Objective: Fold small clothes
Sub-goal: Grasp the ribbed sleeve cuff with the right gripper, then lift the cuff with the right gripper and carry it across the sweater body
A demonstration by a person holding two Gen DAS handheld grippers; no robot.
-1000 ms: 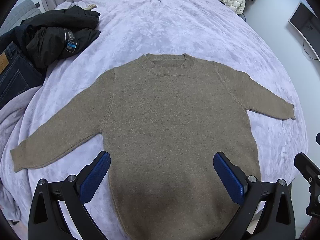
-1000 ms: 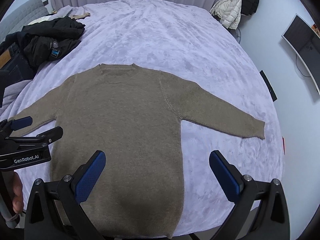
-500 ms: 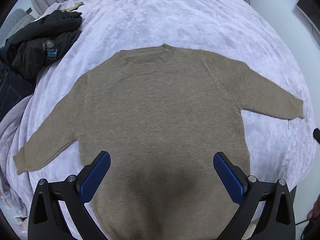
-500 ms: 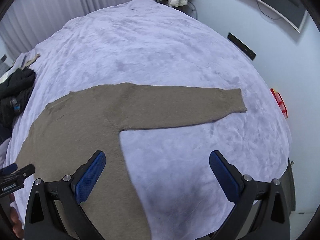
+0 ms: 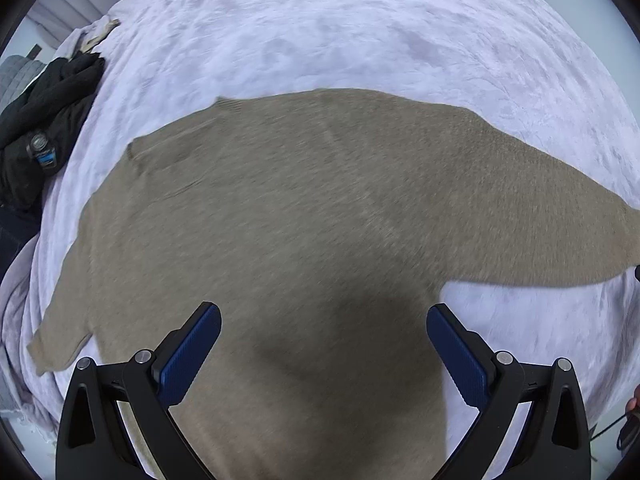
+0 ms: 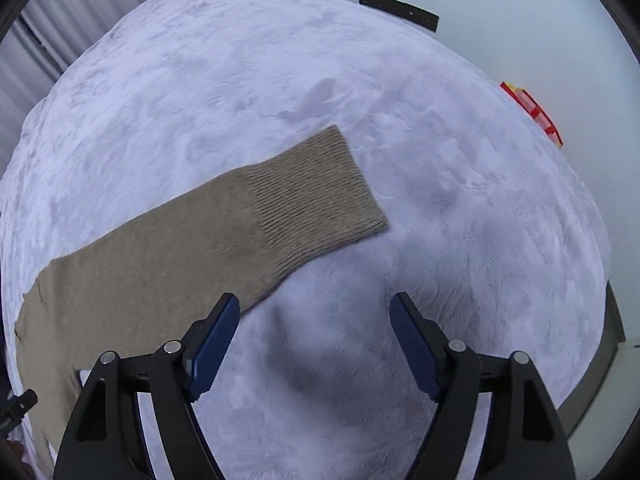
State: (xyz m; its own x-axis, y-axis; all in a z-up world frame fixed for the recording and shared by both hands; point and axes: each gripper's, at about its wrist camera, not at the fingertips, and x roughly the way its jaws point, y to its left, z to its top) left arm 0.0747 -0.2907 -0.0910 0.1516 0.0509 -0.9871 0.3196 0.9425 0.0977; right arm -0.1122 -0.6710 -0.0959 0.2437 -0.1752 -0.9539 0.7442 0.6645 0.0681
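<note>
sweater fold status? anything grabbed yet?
Done: only the layout. The sweater lies flat on the bed, sleeves out, no fold made. In hand: nothing gripped. The left gripper hangs open over the body; the right gripper is closing beside the ribbed cuff, with only blanket between its jaws. Left: both sleeve folds and the body fold.

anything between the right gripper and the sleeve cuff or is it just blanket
Just bare lilac blanket: in the right wrist view nothing lies between the closing, empty right gripper and the ribbed sleeve cuff.
</note>
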